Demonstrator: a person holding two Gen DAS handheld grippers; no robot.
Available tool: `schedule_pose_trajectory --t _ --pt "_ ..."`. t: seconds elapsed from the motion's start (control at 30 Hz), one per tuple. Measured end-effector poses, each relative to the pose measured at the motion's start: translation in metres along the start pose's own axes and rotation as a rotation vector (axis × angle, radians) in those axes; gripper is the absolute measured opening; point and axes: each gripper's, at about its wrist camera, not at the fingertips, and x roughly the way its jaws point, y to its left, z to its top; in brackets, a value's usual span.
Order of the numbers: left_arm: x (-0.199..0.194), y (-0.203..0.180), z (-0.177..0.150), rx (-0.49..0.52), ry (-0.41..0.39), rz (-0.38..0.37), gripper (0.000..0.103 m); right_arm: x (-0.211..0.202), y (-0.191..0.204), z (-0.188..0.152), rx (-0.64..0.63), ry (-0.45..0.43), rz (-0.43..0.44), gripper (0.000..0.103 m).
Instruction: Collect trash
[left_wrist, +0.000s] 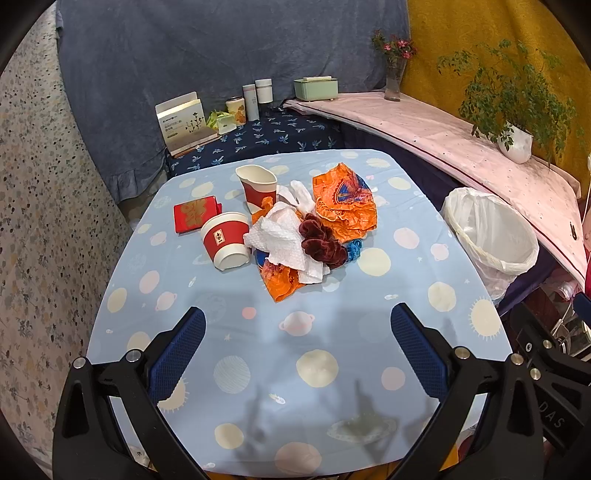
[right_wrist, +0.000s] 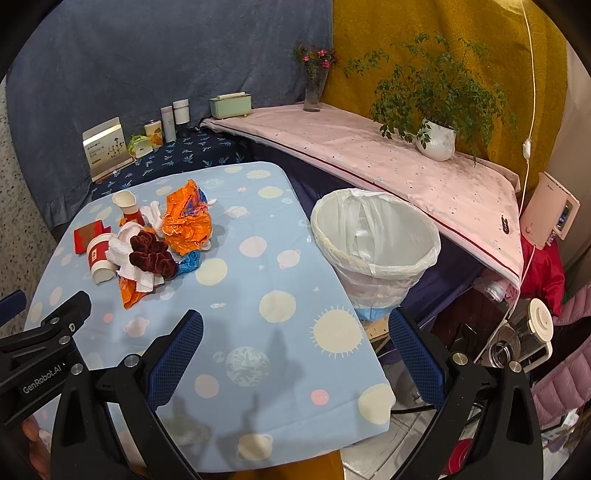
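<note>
**Trash still on the worktop, bin still empty**

The task seems to be at its very start. The trash bin (right_wrist: 376, 240), lined with a white bag, shows nothing inside as far as one can see, and all the trash lies in one pile on the worktop (left_wrist: 295, 350), well apart from the bin, on its left side.

Counted in the pile: two paper cups, one upright (left_wrist: 257, 188) on the far side from the bin and one lying on its side (left_wrist: 227, 240); one red box (left_wrist: 194, 214) just beside the lying cup; crumpled white tissue (left_wrist: 280, 236), number of pieces unclear; one large orange wrapper (left_wrist: 345, 203) on the side nearest to the bin and a smaller orange piece (left_wrist: 282, 282) under the tissue; one dark red scrunchie (left_wrist: 321, 243); some blue scrap (left_wrist: 354, 249), partly hidden.

The left gripper (left_wrist: 297, 339) and the right gripper (right_wrist: 295, 339) both hang above bare cloth, short of the pile, jaws wide apart and holding nothing. Everything remains to be collected.
</note>
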Motion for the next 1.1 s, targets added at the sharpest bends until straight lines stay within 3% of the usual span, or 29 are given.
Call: schedule_pose_trajectory --t 1.1 --pt "0.0012 0.0029 -0.0032 -0.012 0.012 -0.006 0.096 -0.0003 -0.0069 -0.002 0.033 -0.011 0.003 0.096"
